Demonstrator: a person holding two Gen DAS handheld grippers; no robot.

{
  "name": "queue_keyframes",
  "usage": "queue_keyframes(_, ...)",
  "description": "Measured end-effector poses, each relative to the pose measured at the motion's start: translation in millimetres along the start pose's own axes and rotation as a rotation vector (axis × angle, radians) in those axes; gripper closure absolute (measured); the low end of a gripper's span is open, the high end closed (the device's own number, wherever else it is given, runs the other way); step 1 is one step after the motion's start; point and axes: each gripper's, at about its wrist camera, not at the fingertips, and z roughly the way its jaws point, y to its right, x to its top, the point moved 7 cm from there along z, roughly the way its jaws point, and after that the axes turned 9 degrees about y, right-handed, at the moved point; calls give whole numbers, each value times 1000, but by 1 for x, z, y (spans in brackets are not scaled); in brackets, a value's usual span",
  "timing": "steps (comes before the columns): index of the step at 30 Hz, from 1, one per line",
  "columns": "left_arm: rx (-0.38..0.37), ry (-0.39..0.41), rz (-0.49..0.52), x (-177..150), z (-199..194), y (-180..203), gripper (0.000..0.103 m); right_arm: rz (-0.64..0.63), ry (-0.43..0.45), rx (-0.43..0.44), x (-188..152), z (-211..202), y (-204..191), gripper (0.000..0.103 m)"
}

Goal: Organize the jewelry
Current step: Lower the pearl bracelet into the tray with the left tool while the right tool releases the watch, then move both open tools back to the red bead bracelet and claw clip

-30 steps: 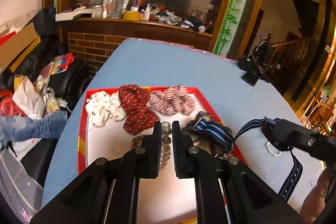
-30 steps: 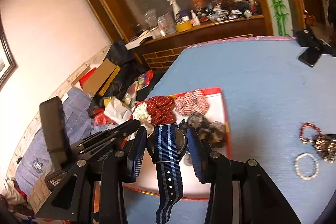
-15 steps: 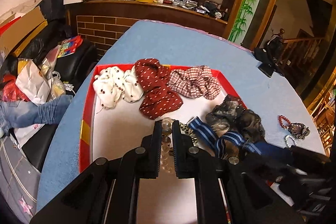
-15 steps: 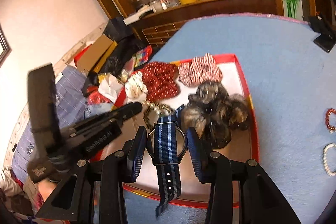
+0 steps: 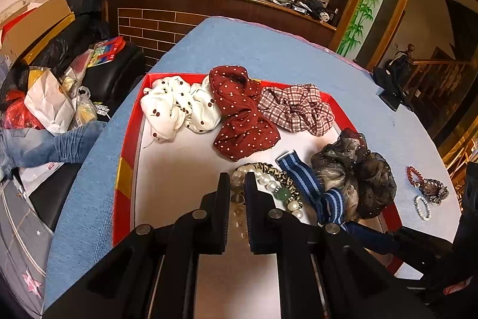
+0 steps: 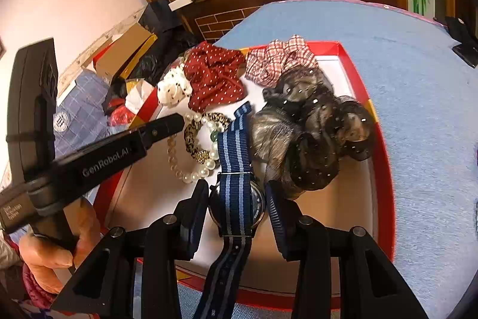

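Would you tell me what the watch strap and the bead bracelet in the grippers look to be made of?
The watch strap looks like woven nylon or similar fabric, matte, with light-blue stripes on navy and a limp drape. The bead bracelet looks like clear, glossy glass or plastic; light shines through its round beads. Which of the two I cannot tell.

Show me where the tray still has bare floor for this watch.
Bare floor of the red tray runs along its left wall, below the white scrunchie, left of the left gripper. The right side is crowded: pearl bracelet, watch strap, dark scrunchie. Blue tablecloth beyond is bare.
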Motion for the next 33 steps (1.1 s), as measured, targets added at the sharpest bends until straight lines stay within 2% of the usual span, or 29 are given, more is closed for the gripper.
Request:
queue_keyframes(9,-10,62,59,5,-9,12,93,0,19,14,0,-9,3,59)
queue_keyframes(11,-7,78,78,6,-11,16,79,5,31,28,1,-14,2,59)
queue_keyframes(13,3,101,94,8,-15,18,75,-1,42,27,0,-20,3,59)
queue_keyframes(24,11,134,120,11,-20,21,72,51,60,33,-6,-36,14,58)
queue_keyframes(29,10,151,120,12,-23,21,63,76,73,27,-9,-46,19,58)
queue_keyframes(33,-2,160,116,13,-24,23,60,99,83,26,-15,-57,22,55)
